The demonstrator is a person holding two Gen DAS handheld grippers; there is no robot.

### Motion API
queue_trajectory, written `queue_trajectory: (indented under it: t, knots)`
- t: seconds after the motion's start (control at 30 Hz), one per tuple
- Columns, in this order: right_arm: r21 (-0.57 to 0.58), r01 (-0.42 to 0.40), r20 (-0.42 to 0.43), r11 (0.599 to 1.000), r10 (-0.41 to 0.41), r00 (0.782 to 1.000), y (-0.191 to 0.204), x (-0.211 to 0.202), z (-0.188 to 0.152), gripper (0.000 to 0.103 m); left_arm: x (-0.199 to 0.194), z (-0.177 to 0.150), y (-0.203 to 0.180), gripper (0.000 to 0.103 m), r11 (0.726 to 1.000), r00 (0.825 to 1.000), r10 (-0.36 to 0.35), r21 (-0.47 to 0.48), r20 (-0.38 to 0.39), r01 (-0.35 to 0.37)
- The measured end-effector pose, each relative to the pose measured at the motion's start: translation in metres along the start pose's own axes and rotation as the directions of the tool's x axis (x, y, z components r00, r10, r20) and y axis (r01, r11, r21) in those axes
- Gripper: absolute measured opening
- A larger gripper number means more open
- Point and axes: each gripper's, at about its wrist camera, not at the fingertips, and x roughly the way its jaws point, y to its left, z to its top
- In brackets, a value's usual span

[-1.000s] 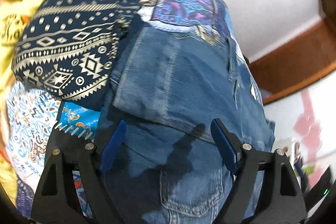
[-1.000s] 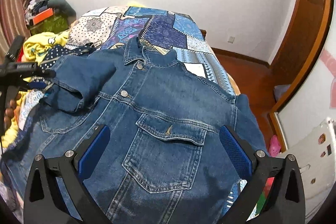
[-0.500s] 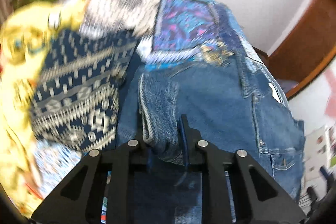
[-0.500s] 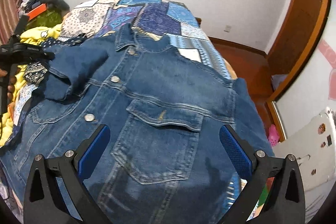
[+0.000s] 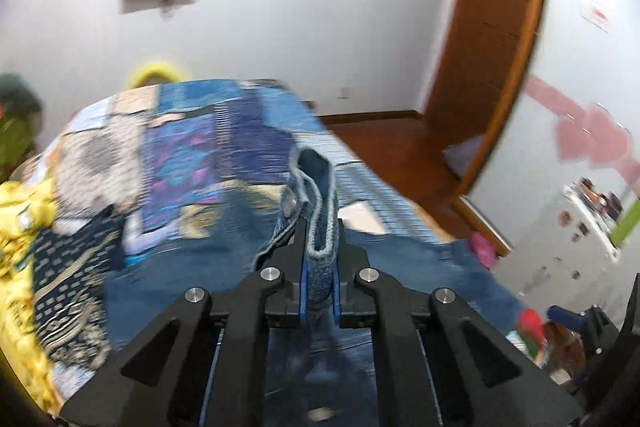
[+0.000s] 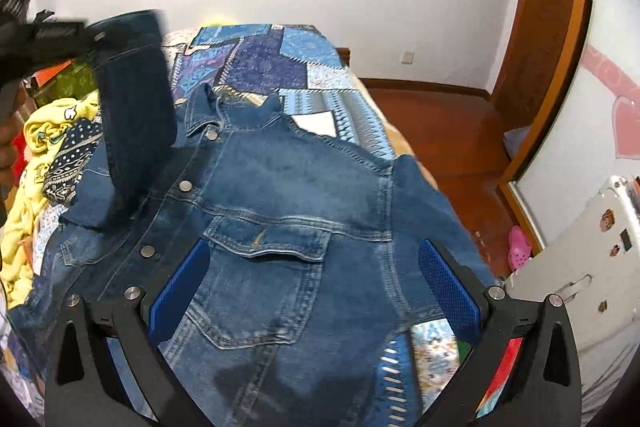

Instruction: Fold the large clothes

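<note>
A blue denim jacket lies front up on the bed, collar toward the far end. My left gripper is shut on the cuff of its sleeve and holds it up above the bed; the right wrist view shows that raised sleeve hanging from the left gripper at the upper left. My right gripper is open and empty, hovering over the jacket's chest pocket.
The bed has a blue patchwork cover. A yellow garment and a navy patterned cloth lie at the left. Wooden floor, a wooden door frame and a white appliance are at the right.
My left gripper closed on the sleeve cuff and lifted it up off the jacket. My right gripper stayed open, moving slightly closer over the chest pocket.
</note>
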Motion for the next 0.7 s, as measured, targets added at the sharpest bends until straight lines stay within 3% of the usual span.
queue_trajectory:
  t: [0.13, 0.23, 0.3, 0.43, 0.6, 0.7]
  knots:
    - [0.002, 0.031, 0.009, 1.000, -0.031, 0.999, -0.014, -0.008, -0.003, 0.103, 0.032, -0.002, -0.045, 0.007, 0.997, 0.995, -0.080, 0.017, -0.051, 0.081]
    - [0.013, 0.044, -0.004, 0.999, -0.044, 0.999, -0.027, -0.012, -0.007, 0.103, 0.062, -0.011, -0.069, 0.006, 0.989, 0.980, -0.146, -0.001, -0.132, 0.147]
    - [0.032, 0.052, -0.014, 0.998, -0.052, 0.999, -0.038, -0.014, -0.011, 0.103, 0.077, -0.021, -0.087, 0.006, 0.990, 0.973, -0.135, 0.023, -0.189, 0.142]
    - [0.077, 0.057, -0.043, 0.995, -0.054, 0.998, -0.056, -0.012, -0.020, 0.103, 0.111, -0.051, -0.097, 0.006, 0.985, 0.935, -0.165, -0.005, -0.313, 0.172]
    - [0.149, 0.039, -0.143, 0.988, -0.017, 0.990, -0.078, 0.007, -0.033, 0.103, 0.125, -0.088, -0.111, 0.007, 0.962, 0.861, -0.250, -0.014, -0.443, 0.273]
    - [0.223, 0.017, -0.166, 0.975, 0.021, 0.986, -0.090, 0.015, -0.043, 0.103, 0.114, -0.094, -0.129, 0.010, 0.954, 0.862, -0.212, 0.095, -0.461, 0.285]
